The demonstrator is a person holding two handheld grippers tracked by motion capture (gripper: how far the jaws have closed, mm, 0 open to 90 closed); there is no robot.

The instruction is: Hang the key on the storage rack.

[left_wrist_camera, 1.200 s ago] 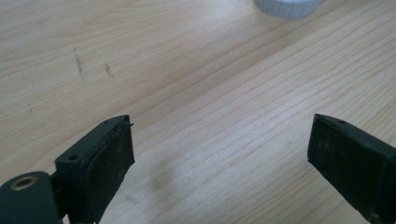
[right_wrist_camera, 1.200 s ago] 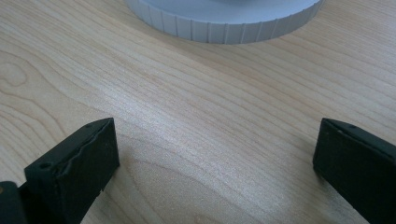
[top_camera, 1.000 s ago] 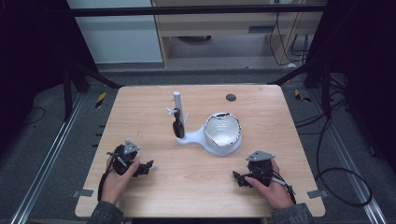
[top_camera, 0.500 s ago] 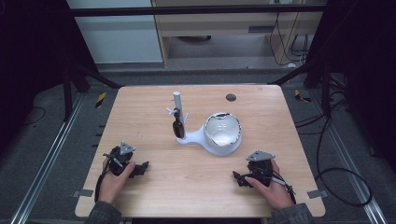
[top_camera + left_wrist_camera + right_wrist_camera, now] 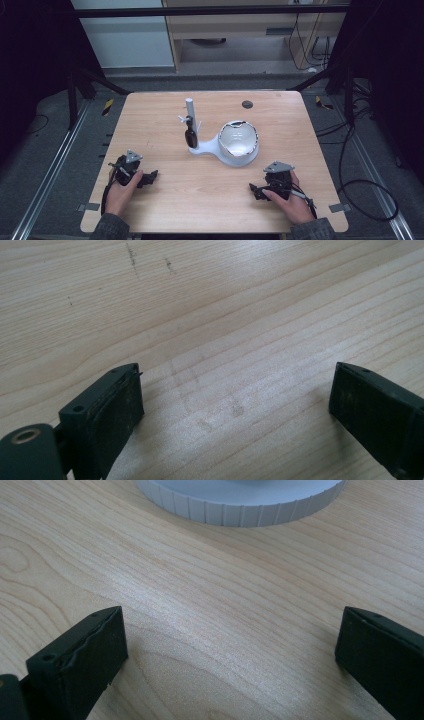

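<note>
A white stand (image 5: 206, 148) sits at the middle of the wooden table (image 5: 165, 107). It has an upright post (image 5: 190, 107) with a small black piece (image 5: 190, 135) hanging on it. Joined to its right side is a round white bowl (image 5: 239, 141) with a shiny inside. My left gripper (image 5: 150, 176) rests near the table's front left, jaws pointing right. In its own view the left gripper (image 5: 235, 405) is open over bare wood. My right gripper (image 5: 255, 190) lies at the front right, jaws pointing left. There the right gripper (image 5: 230, 650) is open, with the stand's ribbed white base (image 5: 240, 502) just ahead.
A small dark round spot (image 5: 247, 104) marks the table's far side. Black frame bars (image 5: 90, 82) stand at the table's left and right. A cable (image 5: 360, 190) loops on the floor at the right.
The left gripper has shifted slightly to the left. The right gripper has kept still.
</note>
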